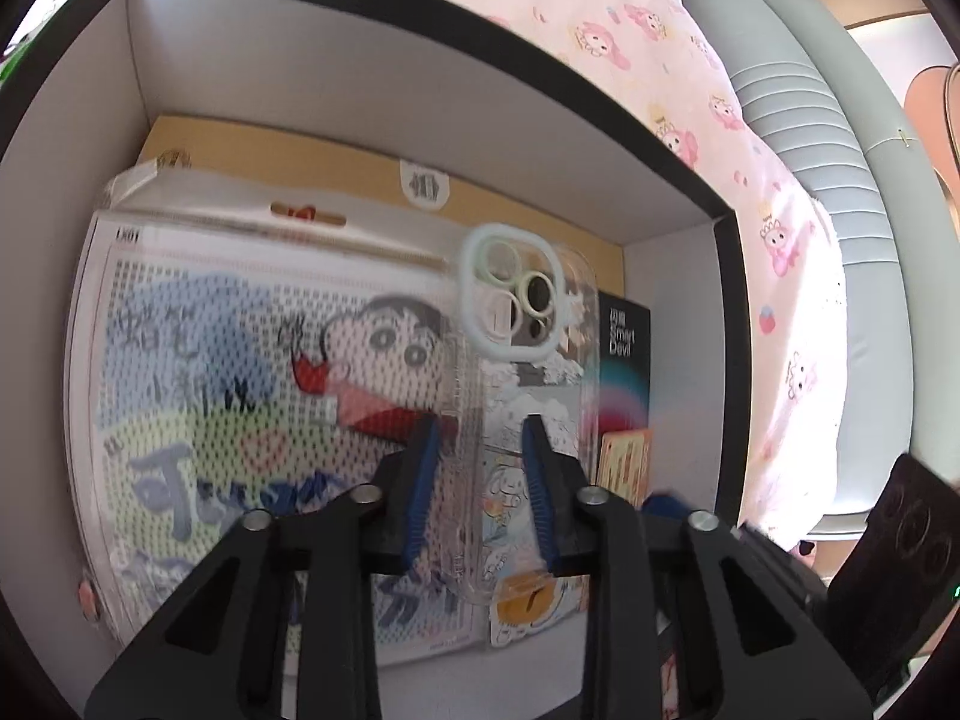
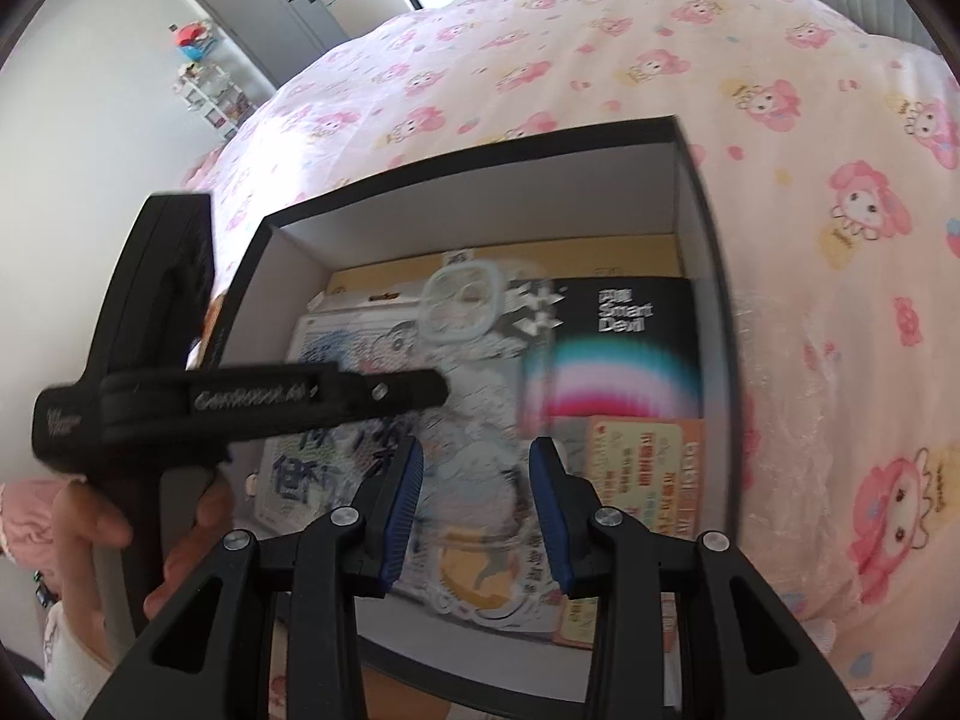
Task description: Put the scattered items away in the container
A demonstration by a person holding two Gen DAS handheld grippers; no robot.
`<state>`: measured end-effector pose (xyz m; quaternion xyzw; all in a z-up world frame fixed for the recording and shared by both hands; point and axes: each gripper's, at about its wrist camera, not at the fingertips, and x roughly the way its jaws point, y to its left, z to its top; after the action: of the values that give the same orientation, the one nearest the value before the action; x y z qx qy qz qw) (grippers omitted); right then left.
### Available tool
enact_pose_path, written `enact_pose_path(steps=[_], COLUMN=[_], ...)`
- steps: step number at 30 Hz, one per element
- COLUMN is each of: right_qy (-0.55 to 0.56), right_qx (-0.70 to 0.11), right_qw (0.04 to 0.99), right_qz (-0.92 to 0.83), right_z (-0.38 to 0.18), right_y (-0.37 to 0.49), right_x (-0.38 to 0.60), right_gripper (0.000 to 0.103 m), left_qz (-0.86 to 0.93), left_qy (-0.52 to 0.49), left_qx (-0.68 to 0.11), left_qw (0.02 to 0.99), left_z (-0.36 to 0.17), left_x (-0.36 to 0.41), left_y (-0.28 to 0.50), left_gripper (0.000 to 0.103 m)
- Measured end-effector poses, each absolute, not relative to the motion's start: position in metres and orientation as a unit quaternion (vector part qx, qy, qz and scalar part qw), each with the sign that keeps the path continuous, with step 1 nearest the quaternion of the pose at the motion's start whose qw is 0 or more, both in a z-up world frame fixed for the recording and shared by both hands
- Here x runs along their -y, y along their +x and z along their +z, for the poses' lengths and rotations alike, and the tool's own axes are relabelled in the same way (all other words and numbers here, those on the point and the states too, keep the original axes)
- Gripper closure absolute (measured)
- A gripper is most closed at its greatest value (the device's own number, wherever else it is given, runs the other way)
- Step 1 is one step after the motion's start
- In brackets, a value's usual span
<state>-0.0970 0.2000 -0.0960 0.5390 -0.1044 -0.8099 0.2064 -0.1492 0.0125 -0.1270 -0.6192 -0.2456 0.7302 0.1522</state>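
Both tongs are spread with nothing between the ribbed blue pads: the left gripper point(image 1: 480, 468) and right gripper point(image 2: 476, 483) just hang over the stuff. Right under and ahead of them lies a clear glossy plastic phone case with a mint camera ring point(image 1: 516, 324), sitting on a mesh-fronted cartoon pouch point(image 1: 258, 396) to the left, with a black printed flat box point(image 2: 636, 324) to the right. All of it's inside the black-rimmed cardboard box with white walls point(image 2: 480, 204), on a pink cartoon-print bedsheet point(image 2: 810, 240).
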Motion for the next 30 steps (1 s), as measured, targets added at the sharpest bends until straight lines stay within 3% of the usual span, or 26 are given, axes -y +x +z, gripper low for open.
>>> enact_pose_path(steps=[5, 7, 9, 11, 16, 23, 28, 30], right_qy=[0.57, 0.577, 0.581, 0.585, 0.603, 0.599, 0.58, 0.568], right_qx=[0.118, 0.117, 0.127, 0.133, 0.121, 0.142, 0.159, 0.166], right_qw=[0.224, 0.218, 0.225, 0.236, 0.236, 0.23, 0.208, 0.204], right_qz=[-0.782, -0.778, -0.772, -0.764, -0.752, -0.754, -0.772, -0.78], right_z=[-0.109, -0.112, -0.112, -0.113, -0.123, -0.126, -0.116, -0.11], right_y=[-0.098, -0.098, -0.097, -0.095, -0.091, -0.095, -0.091, -0.089], right_x=[-0.192, -0.192, -0.193, -0.193, -0.187, -0.191, -0.204, -0.208], right_gripper=[0.07, 0.07, 0.07, 0.07, 0.07, 0.07, 0.07, 0.07], left_qz=[0.737, 0.745, 0.747, 0.747, 0.738, 0.749, 0.801, 0.811], left_qy=[-0.619, -0.614, -0.611, -0.611, -0.621, -0.613, -0.551, -0.535], left_qx=[0.23, 0.223, 0.225, 0.22, 0.205, 0.194, 0.195, 0.212], left_qw=[0.144, 0.136, 0.136, 0.142, 0.167, 0.16, 0.13, 0.106], left_z=[-0.122, -0.118, -0.114, -0.114, -0.12, -0.12, -0.085, -0.079], left_x=[-0.006, -0.002, 0.001, -0.003, -0.023, -0.035, -0.013, 0.003], left_y=[-0.159, -0.169, -0.182, -0.194, -0.217, -0.224, -0.19, -0.174], left_gripper=[0.082, 0.077, 0.057, 0.048, 0.047, 0.077, 0.078, 0.087])
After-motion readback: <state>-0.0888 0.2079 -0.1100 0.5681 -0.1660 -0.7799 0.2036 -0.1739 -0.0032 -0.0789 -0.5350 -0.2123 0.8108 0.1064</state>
